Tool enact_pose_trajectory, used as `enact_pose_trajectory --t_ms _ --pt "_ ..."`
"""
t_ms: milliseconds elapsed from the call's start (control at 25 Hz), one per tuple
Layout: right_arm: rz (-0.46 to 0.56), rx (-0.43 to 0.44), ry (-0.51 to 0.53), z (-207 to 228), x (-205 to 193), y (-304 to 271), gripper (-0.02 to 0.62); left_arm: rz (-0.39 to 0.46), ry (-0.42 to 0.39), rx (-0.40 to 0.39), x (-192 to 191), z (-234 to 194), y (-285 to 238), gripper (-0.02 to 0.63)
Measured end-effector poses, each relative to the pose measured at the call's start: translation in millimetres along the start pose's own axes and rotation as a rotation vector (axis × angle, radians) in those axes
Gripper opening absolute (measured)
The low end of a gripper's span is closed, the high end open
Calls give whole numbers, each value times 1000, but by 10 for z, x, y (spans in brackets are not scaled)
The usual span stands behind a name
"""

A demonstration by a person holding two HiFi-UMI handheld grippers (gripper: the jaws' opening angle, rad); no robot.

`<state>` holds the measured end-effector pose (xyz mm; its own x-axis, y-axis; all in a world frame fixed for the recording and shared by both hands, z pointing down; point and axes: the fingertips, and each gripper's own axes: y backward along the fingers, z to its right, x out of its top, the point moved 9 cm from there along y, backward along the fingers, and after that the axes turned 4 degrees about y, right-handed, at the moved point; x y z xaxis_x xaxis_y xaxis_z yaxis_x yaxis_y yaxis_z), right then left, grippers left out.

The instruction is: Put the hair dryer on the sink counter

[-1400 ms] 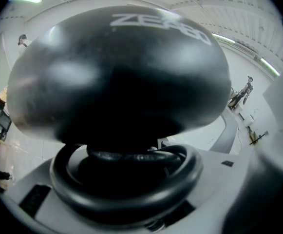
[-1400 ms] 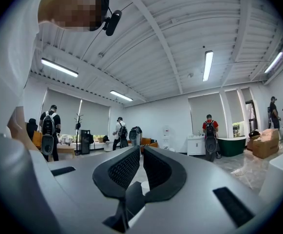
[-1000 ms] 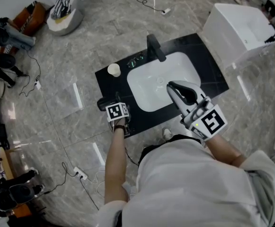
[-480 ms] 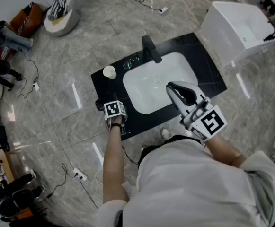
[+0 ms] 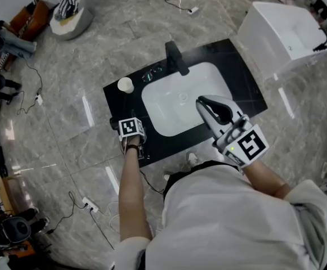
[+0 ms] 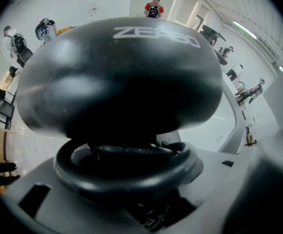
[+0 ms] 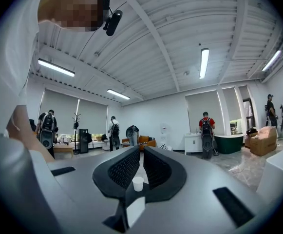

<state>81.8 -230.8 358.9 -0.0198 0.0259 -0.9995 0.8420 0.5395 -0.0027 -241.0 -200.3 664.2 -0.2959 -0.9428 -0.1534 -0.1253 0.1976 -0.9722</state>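
At the front left corner of the black surface (image 5: 246,86) around the sink, you are holding your left gripper (image 5: 128,126) low, clamped on the hair dryer (image 6: 122,77). In the left gripper view its rounded black body is filling almost everything ahead of the jaws, with a dark loop (image 6: 126,167) hanging just under it. You are carrying it here, I judge, because this corner is bare: the paper cup (image 5: 125,84) is standing farther back on the same side and the white basin (image 5: 180,103) is taking up the middle behind the faucet (image 5: 174,58). Whether the hair dryer is already touching the surface cannot be told from above, since the marker cube is covering it. You are keeping your right gripper (image 5: 207,104) raised over the basin's front right edge with its jaws drawn nearly together on nothing; only the distant cup is showing through the slit. It is playing no part in the hold, and parking it there is leaving the left side free. The release looks like the remaining step, and it is calling for a flat, steady rest first.
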Motion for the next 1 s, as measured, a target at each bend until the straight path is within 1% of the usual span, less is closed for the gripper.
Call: enact_pose_trajectory --t_ms 120,200,480,840,1000 --pt "-2 9 1 11 -3 -15 48 -19 -36 33 8 33 -19 265" --pt "-1 15 3 22 -12 -23 48 -20 -44 39 11 49 -35 268" --pt "0 30 0 20 -40 -4 48 14 1 37 -9 41 -37 268" --pt "3 26 13 54 -53 81 48 13 19 31 14 20 -47 268" --pt "5 25 10 52 -61 120 48 23 15 34 10 38 -61 272"
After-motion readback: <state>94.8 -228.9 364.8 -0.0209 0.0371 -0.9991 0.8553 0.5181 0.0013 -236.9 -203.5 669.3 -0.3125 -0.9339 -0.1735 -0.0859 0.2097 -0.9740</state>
